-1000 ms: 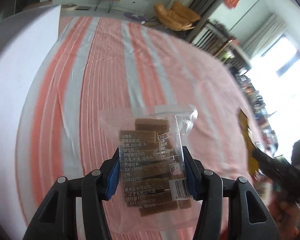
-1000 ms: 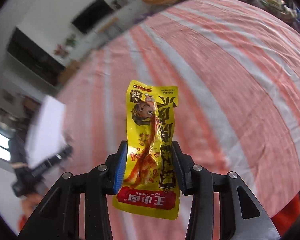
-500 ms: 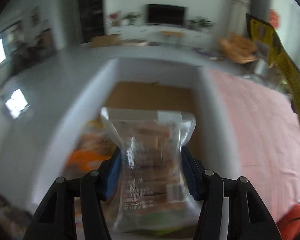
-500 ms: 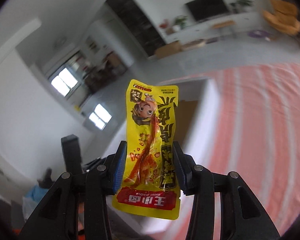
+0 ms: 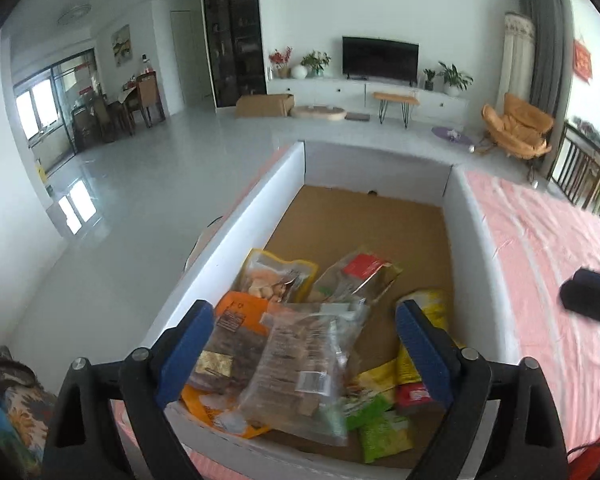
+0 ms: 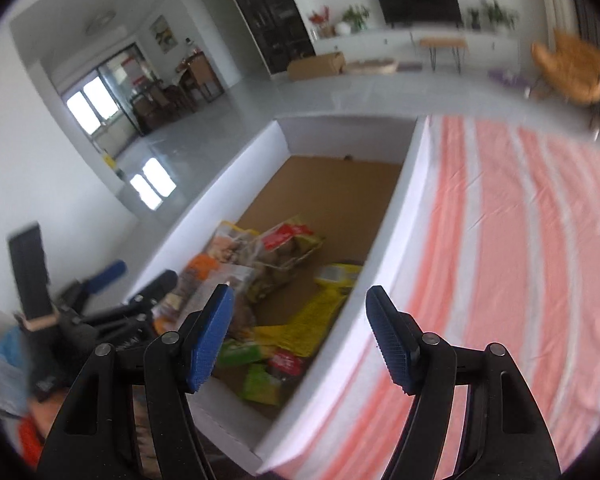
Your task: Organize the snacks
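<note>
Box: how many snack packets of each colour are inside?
Green packets: 2
Yellow packet: 1
Orange packet: 1
See-through bags: 3
Total: 7, as far as the pile shows

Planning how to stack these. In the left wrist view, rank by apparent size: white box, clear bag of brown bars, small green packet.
1. White cardboard box
2. Clear plastic bag of brown bars
3. Small green packet, though nearness to the camera distorts sizes.

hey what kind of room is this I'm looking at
Most likely a home living room: a wall-mounted TV above a low white cabinet, an orange lounge chair, and a dining table with chairs near the windows.
</note>
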`<state>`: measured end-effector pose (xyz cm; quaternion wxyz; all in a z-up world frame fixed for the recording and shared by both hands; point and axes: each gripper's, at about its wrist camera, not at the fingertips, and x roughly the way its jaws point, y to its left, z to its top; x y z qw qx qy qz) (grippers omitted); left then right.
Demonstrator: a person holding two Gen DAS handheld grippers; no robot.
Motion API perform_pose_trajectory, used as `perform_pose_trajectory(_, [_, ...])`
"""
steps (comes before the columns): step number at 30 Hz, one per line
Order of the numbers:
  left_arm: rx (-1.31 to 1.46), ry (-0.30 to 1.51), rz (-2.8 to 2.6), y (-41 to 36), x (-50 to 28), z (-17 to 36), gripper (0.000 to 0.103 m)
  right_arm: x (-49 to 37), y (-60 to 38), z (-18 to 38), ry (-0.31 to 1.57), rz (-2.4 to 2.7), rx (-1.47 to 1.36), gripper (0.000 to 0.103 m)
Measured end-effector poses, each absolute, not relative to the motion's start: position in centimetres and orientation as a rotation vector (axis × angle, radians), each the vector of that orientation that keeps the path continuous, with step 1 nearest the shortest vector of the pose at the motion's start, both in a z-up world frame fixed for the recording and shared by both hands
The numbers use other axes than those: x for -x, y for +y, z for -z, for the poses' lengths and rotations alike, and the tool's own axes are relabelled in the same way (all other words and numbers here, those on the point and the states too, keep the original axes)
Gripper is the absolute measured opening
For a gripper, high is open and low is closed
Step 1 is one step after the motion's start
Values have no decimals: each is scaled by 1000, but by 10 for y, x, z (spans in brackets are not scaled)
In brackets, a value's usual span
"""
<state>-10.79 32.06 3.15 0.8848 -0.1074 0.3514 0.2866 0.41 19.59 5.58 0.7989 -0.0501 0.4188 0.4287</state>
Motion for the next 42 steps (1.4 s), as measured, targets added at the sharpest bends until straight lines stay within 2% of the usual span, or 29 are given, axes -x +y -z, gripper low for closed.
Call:
perform_pose_trajectory(9, [157, 646, -720, 304, 127, -66, 103, 32, 205, -59, 855, -895, 252, 74])
perform_pose_trajectory(15, [103, 697, -757, 305, 124, -61, 103, 45, 208, -65, 818, -880, 297, 74])
perform_pose_trajectory(21, [178, 767, -707, 317, 123, -50, 103, 42, 209, -63, 819, -849, 304, 74])
perform_pose_trajectory(42, [180, 725, -672, 318, 131, -56, 103, 45, 220, -56, 823, -842, 352, 74])
